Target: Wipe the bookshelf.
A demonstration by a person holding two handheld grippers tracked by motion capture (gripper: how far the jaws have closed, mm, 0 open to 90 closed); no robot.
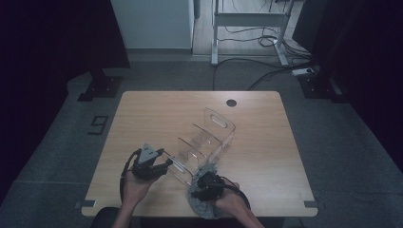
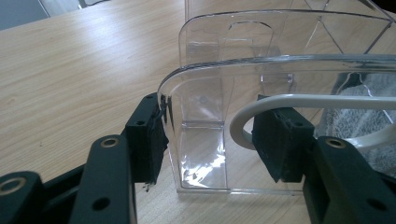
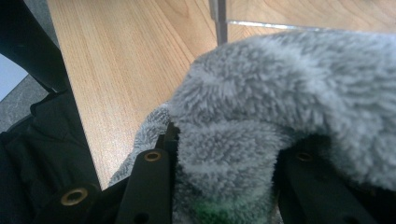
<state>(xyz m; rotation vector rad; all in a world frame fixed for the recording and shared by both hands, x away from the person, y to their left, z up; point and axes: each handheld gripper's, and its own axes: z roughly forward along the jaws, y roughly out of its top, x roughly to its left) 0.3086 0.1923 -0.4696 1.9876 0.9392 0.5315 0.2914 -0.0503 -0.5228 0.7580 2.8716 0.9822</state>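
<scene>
At the near edge of the wooden table (image 1: 266, 142), my left gripper (image 1: 159, 167) pinches the near end wall of the clear acrylic organizer (image 1: 209, 137); in the left gripper view one pad sits outside the wall's curved corner and the other inside the compartment, both touching the clear plastic (image 2: 201, 126). A white curved cable (image 2: 280, 105) loops in front of the inner pad. The organizer lies on the tabletop, running diagonally from my left gripper toward the far right, its dividers standing up, slotted end wall farthest away. My right gripper (image 1: 209, 183) is just right of the organizer's near end, at the table's front edge, jaws clamped on a grey fluffy cloth (image 3: 261, 116). In the right gripper view the cloth bulges up between both black jaws and drapes over them; a bit of green shows low in the fur. In the high view the cloth bunches under that gripper, touching the organizer's near corner
</scene>
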